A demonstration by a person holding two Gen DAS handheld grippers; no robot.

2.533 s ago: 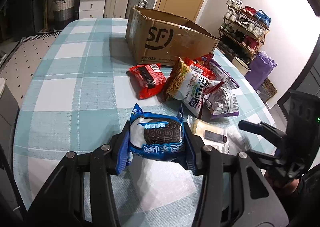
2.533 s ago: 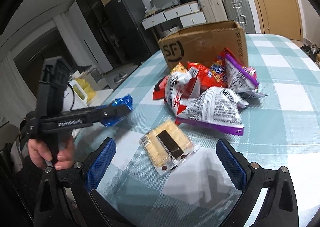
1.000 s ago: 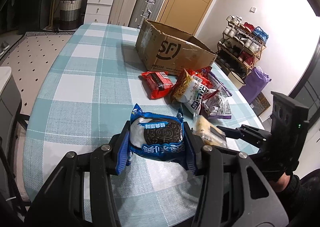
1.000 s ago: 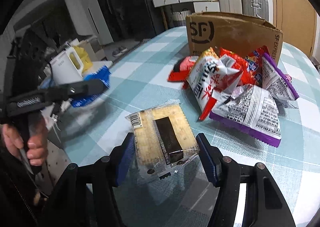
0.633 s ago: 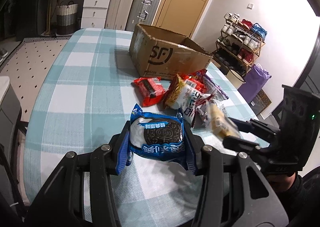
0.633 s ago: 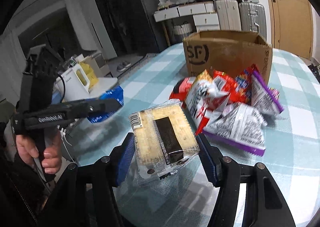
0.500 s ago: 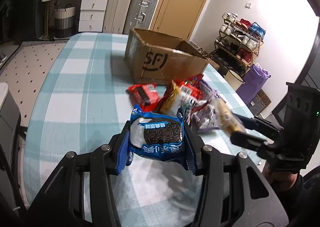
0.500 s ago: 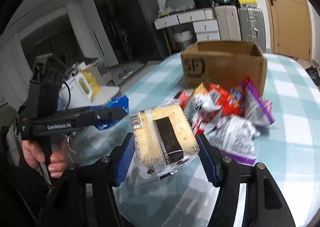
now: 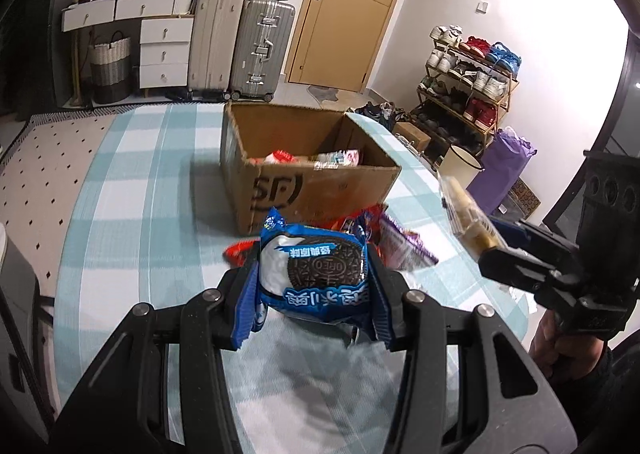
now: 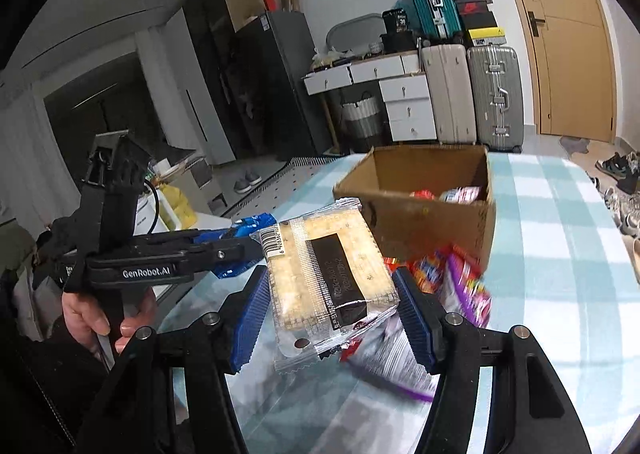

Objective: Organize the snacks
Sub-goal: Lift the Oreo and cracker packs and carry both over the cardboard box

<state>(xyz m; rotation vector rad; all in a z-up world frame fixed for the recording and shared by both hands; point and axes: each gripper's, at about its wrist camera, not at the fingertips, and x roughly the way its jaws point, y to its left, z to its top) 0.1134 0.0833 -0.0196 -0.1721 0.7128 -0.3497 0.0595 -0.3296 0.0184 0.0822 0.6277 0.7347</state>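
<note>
My left gripper [image 9: 314, 282] is shut on a blue Oreo packet [image 9: 314, 270], held above the checked tablecloth. My right gripper [image 10: 330, 300] is shut on a clear packet of pale crackers [image 10: 328, 274] with a dark label. An open brown cardboard box [image 9: 304, 170] [image 10: 424, 206] stands ahead of both, with a few snack packets inside. Seen from the left wrist, the right gripper [image 9: 486, 238] carries its crackers [image 9: 466, 214] to the right of the box. From the right wrist, the left gripper [image 10: 244, 238] shows at the left, in a person's hand [image 10: 100, 314].
A heap of red and purple snack bags [image 9: 392, 242] [image 10: 452, 278] lies on the table just before the box. Suitcases [image 9: 236, 46], a white drawer unit and a wooden door stand behind the table. A shoe rack [image 9: 468, 82] is at the right.
Both grippers have risen with their packets and moved toward the box, whose inside now shows. The cracker packet has been lifted off the table.
</note>
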